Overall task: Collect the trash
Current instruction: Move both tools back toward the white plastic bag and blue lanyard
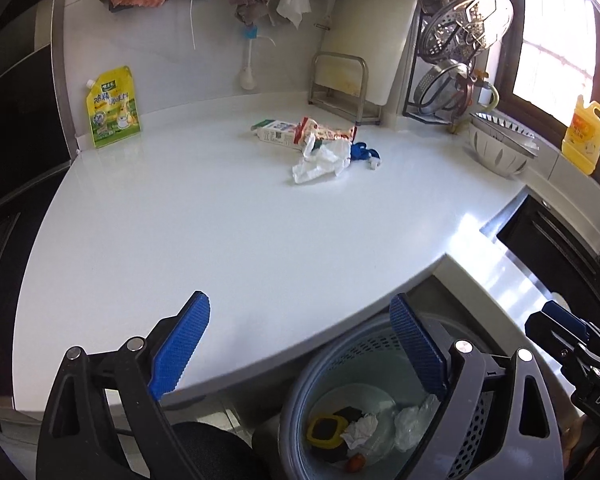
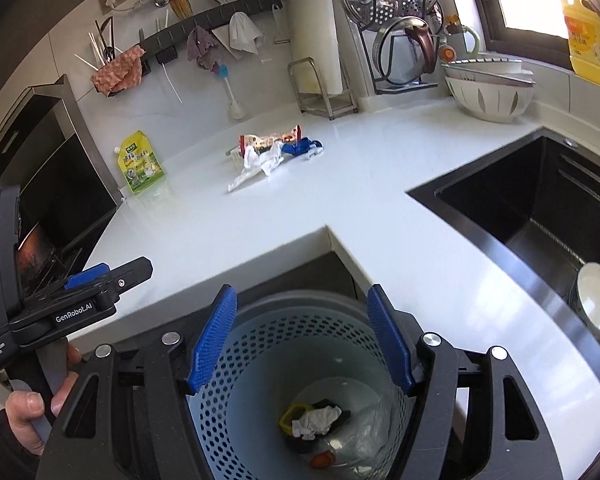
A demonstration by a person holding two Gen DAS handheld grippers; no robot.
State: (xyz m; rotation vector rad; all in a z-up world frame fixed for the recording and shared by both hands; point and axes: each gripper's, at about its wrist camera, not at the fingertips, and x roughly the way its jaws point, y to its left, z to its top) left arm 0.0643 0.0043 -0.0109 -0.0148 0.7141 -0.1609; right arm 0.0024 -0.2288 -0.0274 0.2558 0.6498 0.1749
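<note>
Trash (image 1: pixel 320 146) crumpled: white tissue, carton, blue scrap.

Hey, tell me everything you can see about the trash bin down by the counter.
The trash bin is a round, grey-blue plastic basket with rows of small holes through its wall. It stands upright on the floor in the inner corner of the white counter, open-topped. A clear liner seems to sit at its bottom. Inside lie a crumpled white tissue, a yellow-rimmed dark piece, clear plastic and a small orange scrap. Nothing grips it.
</note>
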